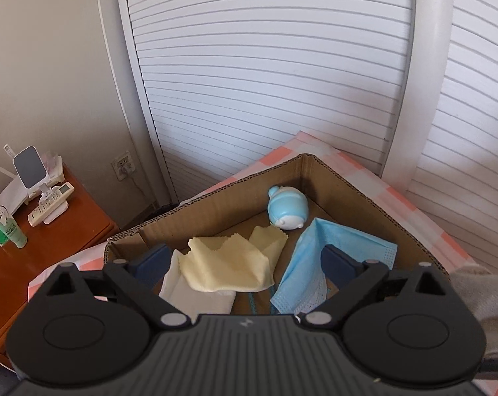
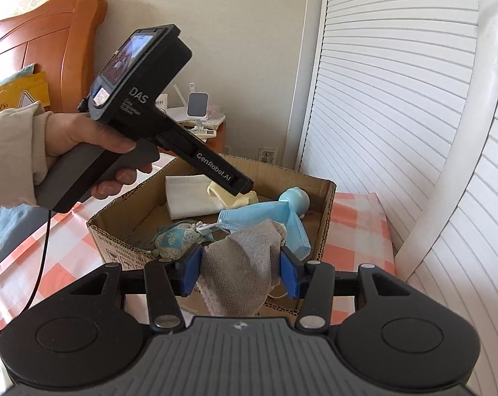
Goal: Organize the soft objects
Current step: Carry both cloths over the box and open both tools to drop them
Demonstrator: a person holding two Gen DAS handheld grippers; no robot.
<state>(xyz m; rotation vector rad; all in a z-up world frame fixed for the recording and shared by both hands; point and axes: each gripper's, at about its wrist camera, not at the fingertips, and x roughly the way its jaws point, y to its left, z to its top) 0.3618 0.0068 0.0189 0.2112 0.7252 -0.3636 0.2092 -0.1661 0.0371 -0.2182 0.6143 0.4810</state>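
A brown cardboard box sits on a bed with a pink and white checked sheet. The left gripper hangs over the box, and its two blue pads stand wide apart with nothing pressed between them. Under it, inside the box, lies a soft yellow cloth on top of a folded white cloth. Just beside the yellow cloth is a blue face mask, and one pad is right in front of it. A small blue toy lies in the far corner of the box. In the right wrist view, a hand in a cream sleeve holds the left gripper by its grey handle above the box. The right gripper is at the near edge of the box, and its blue pads press on a grey sock from both sides. The sock hangs down between them. A little flowered cloth pouch lies in the box near the sock. Off to the side stands an orange wooden table with a white remote and green tubes on it. White slatted doors stand behind the bed.
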